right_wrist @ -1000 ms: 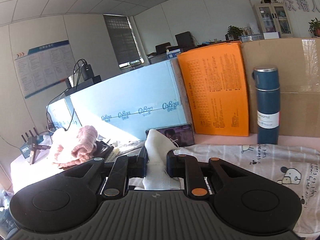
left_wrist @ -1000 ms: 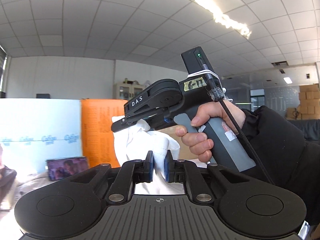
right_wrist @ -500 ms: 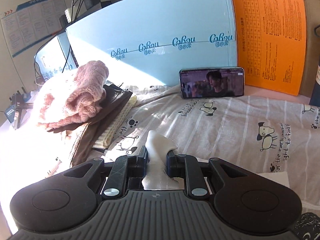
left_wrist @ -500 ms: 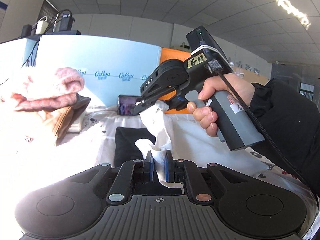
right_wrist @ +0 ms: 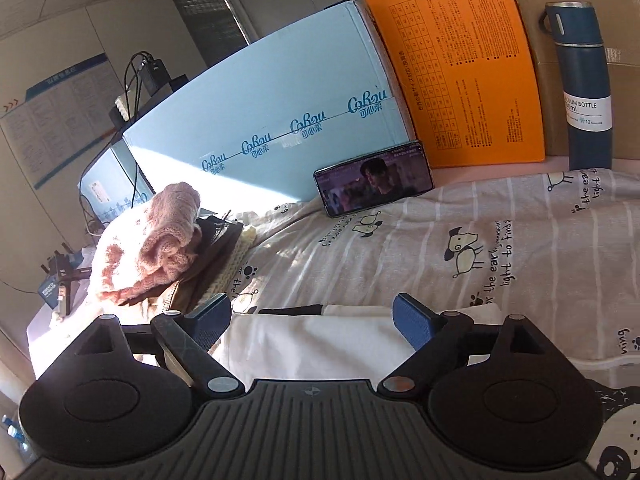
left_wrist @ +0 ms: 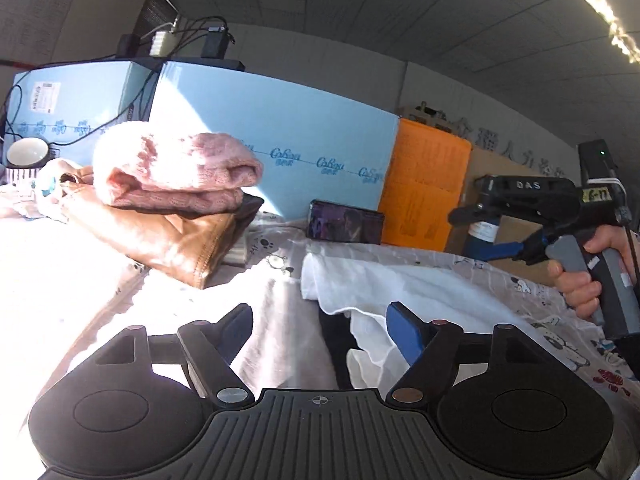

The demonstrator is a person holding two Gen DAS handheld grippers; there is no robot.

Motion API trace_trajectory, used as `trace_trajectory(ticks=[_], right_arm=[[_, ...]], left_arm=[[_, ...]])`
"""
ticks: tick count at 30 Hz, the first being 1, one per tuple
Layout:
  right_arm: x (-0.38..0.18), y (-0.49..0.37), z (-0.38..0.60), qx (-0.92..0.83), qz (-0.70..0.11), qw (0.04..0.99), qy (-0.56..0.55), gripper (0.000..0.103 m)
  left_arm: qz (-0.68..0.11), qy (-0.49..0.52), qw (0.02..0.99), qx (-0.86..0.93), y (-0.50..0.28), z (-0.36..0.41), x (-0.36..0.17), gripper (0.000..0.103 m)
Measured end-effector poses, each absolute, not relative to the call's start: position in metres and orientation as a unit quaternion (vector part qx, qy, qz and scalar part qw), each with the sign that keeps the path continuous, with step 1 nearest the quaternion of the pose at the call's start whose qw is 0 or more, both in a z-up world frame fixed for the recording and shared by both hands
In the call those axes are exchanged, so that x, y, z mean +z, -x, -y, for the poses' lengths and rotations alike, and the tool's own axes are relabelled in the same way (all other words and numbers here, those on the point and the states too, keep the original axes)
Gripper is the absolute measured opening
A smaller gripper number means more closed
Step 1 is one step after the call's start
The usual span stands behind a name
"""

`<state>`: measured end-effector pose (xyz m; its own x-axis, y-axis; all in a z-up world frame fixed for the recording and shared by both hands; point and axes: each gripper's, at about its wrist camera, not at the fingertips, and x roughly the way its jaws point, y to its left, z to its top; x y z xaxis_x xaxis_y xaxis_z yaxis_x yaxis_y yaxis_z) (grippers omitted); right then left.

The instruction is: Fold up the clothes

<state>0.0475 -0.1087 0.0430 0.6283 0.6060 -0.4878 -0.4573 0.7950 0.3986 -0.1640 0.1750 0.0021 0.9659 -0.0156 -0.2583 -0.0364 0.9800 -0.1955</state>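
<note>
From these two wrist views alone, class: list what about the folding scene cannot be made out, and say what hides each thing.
- White garment, right wrist view: its near part is hidden behind the right gripper, whose jaws are opening.
- Dark cloth, left wrist view: mostly covered by the white garment; what it is cannot be told.
- Pink knit, left wrist view: sun glare washes out its folds.
- Blue bottle: small label print unreadable.

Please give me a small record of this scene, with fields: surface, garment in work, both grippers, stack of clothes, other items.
surface: printed bedsheet
garment in work: white garment, lying on sheet, partly over a black garment
left gripper: jaws opening, pads off the cloth
right gripper: jaws opening, pads off the cloth
stack of clothes: pink knit sweater on top
other items: phone, blue vacuum bottle
</note>
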Motion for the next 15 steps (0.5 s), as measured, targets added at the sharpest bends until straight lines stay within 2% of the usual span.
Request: trace_trajectory(ticks=[1, 6, 9, 12, 15], right_arm=[[0.042, -0.042, 0.117, 0.295, -0.309, 0.897, -0.112, 0.091], [0.035, -0.012, 0.15, 0.283, -0.285, 0.913, -0.071, 0.095], [0.026, 0.009, 0.166, 0.294, -0.268, 0.917, -0.039, 0.099], [0.012, 0.028, 0.175, 0.314, -0.263, 0.912, -0.007, 0.099], [-0.003, 0.037, 0.181, 0.311, -0.278, 0.909, 0.007, 0.1]], left_arm=[[-0.119, 0.095, 0.988, 0.04, 0.169, -0.182, 0.007, 0.086], [-0.082, 0.141, 0.974, 0.158, 0.187, -0.222, 0.026, 0.09], [-0.083, 0.155, 0.983, 0.055, 0.191, -0.214, 0.027, 0.09], [-0.128, 0.164, 0.975, -0.074, 0.169, -0.185, 0.014, 0.09], [-0.182, 0.156, 0.964, -0.116, 0.147, -0.15, 0.0, 0.087]])
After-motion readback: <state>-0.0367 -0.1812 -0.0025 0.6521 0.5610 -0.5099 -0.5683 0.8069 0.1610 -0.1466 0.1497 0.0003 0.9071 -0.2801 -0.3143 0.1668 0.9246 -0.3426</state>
